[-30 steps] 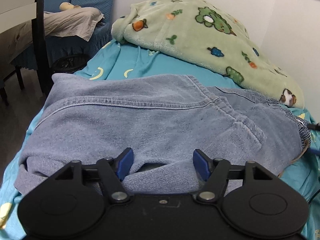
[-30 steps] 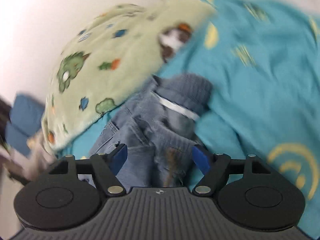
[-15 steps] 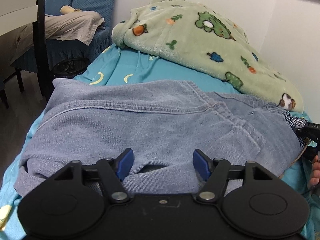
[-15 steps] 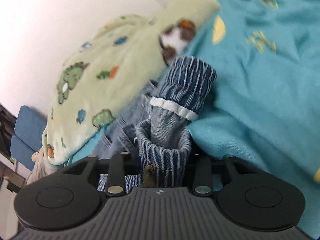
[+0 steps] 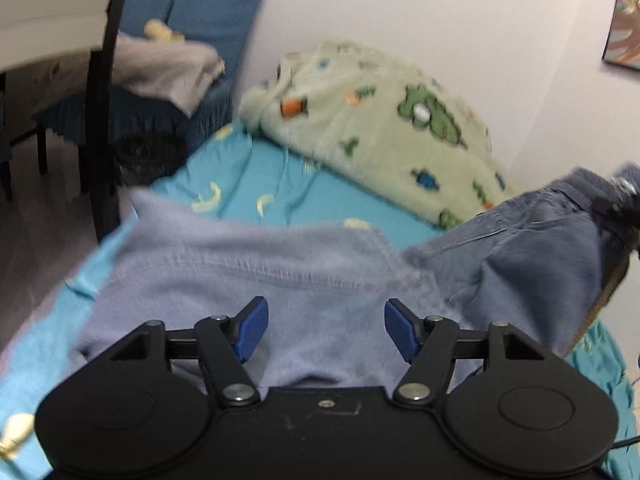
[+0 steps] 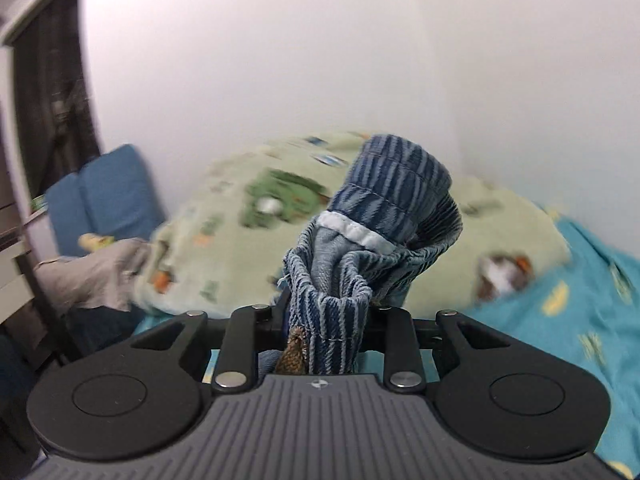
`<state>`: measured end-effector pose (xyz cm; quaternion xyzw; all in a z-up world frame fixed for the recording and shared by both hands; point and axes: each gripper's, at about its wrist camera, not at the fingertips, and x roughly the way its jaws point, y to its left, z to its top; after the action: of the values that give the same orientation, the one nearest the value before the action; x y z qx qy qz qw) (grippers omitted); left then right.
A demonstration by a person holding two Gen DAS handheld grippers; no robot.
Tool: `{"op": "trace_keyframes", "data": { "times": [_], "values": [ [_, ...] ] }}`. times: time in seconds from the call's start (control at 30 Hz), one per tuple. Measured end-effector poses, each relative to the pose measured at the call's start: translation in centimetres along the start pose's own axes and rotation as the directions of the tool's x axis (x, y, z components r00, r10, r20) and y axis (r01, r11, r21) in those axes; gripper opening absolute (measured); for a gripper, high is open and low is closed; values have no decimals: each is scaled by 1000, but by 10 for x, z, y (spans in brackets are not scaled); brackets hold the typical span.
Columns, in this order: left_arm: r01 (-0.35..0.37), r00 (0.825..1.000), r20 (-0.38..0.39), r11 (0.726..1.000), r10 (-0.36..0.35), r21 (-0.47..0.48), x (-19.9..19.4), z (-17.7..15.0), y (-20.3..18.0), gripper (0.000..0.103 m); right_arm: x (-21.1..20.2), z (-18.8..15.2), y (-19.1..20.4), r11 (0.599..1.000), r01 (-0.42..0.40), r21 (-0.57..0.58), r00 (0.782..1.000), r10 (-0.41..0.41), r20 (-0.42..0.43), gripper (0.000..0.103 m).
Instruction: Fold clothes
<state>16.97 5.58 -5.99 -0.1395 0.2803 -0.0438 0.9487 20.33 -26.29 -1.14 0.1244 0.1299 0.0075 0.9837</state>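
Right gripper (image 6: 326, 320): I have it clamped on the jeans (image 5: 280, 280) waistband, lifted.
Left gripper (image 5: 326, 330): mine gapes wide, empty, over denim.

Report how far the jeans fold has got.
Done: the right gripper is shut on the jeans' waistband. In hand: that end is raised off the teal bedsheet, seen at the right of the left wrist view. Left: the left gripper is open over the flat denim, holding nothing; no fold is laid down yet, so nearly all folding remains.
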Motion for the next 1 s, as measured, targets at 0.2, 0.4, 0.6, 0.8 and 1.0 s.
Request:
{"op": "trace_keyframes", "data": {
  "times": [0.2, 0.4, 0.6, 0.8, 1.0],
  "values": [
    [39, 989, 145, 996, -26, -84, -69, 24, 37, 66, -16, 6, 96, 977, -126, -171, 990, 133, 35, 27],
    [58, 975, 222, 968, -2, -246, -108, 26, 91, 69, -21, -71, 190, 885, -314, -345, 948, 312, -63, 27],
    [47, 976, 215, 940, 29, -338, -102, 26, 119, 70, -10, -166, 239, 780, -434, -451, 898, 334, -286, 27],
    [103, 965, 264, 925, -4, -366, -106, 26, 125, 72, -21, -144, 251, 761, -453, -465, 891, 400, -214, 27],
    [43, 984, 178, 937, 21, -347, -88, 17, 127, 73, 0, -163, 249, 761, -546, -351, 836, 464, -293, 37]
  ]
}}
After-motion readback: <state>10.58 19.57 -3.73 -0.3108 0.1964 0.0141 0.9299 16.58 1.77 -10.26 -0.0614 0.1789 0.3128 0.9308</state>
